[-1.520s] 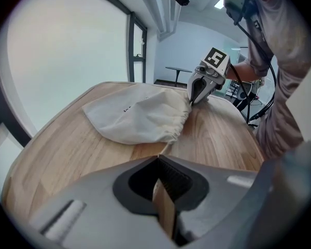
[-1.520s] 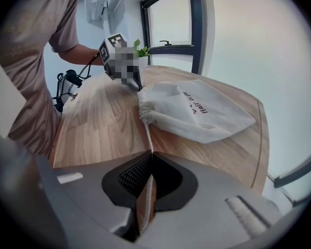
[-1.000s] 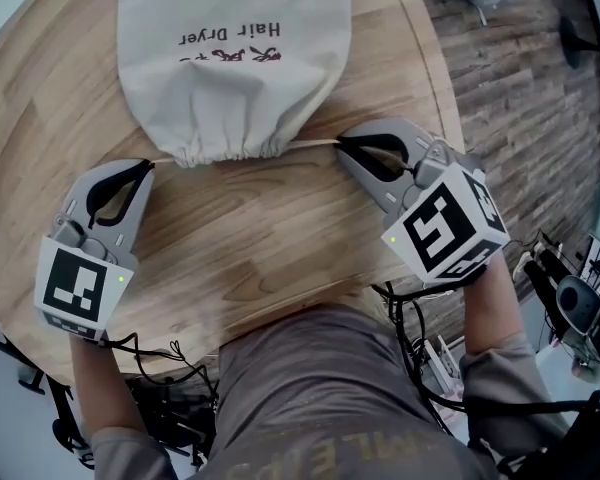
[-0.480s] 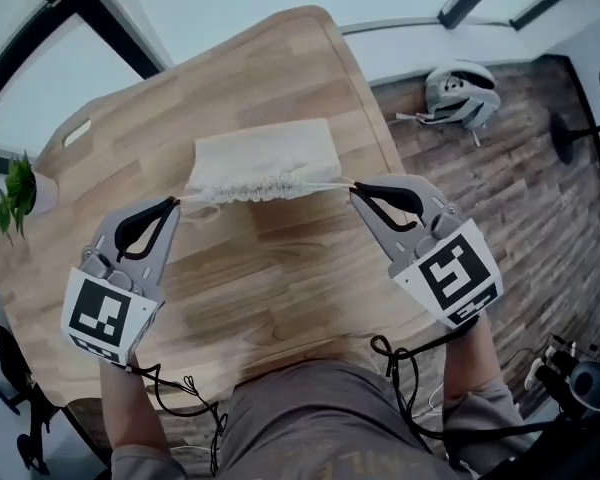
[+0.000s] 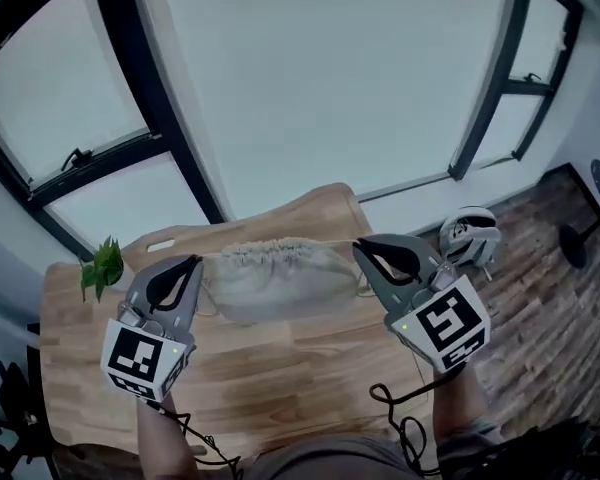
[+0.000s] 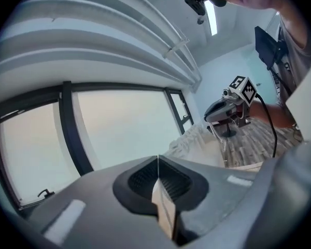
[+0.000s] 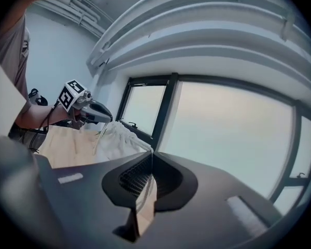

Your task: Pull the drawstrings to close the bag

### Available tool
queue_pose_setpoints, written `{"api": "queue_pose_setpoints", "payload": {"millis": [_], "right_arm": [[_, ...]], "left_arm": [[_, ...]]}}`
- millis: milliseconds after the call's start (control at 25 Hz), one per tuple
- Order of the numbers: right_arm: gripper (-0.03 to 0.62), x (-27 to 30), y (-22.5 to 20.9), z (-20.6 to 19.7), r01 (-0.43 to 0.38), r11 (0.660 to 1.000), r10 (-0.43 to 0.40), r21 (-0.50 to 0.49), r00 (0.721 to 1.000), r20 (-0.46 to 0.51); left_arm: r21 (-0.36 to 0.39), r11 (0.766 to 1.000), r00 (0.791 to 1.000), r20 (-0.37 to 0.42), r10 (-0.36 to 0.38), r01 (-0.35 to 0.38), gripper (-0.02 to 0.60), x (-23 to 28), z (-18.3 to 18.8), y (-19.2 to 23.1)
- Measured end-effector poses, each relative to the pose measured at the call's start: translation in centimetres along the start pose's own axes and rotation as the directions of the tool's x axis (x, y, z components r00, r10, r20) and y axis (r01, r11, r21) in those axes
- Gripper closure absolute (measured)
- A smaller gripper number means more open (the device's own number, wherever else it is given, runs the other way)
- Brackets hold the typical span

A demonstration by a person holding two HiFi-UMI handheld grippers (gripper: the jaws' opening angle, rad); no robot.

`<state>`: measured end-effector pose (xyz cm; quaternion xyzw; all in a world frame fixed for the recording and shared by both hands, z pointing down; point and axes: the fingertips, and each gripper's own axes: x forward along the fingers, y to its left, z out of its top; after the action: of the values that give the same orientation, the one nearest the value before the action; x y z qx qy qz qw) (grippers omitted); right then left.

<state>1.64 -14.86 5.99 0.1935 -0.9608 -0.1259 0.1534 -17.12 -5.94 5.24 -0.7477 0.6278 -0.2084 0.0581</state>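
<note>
Cream cloth bag (image 5: 280,280) hangs above the wooden table (image 5: 280,373), long way side to side, puckered mouth on top; left gripper (image 5: 194,262) and right gripper (image 5: 358,248) each pinch its drawstrings (image 7: 144,146); strings hard to see.

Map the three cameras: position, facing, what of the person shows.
Head view: on the person's head, looking forward and down at the bag strung between left gripper and right gripper above the table; forearms show.
Left gripper view: on that gripper, looking along its shut jaws at the right gripper, arm and torso.
Right gripper view: mirrored, jaws shut on a drawstring, facing the left gripper and arm.
Shared: all three show the bag.
</note>
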Motion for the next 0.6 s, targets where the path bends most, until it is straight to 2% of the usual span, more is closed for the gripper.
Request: {"api": "queue_pose_setpoints", "payload": {"millis": [200,600], "right_arm": [[0.559,-0.3,0.6,1.8,0.002,1.000,-0.001,-0.031,1.000,0.026],[0.559,0.7,2.4,0.6,-0.010,1.000,0.010,0.014,0.999,0.036]], "left_arm": [[0.012,0.998,0.999,0.004,0.053,-0.053,0.575,-1.7,1.1,0.6],[-0.028,0.996,0.997,-0.002,0.080,-0.080,0.575,-2.6,-0.5,0.6]]}}
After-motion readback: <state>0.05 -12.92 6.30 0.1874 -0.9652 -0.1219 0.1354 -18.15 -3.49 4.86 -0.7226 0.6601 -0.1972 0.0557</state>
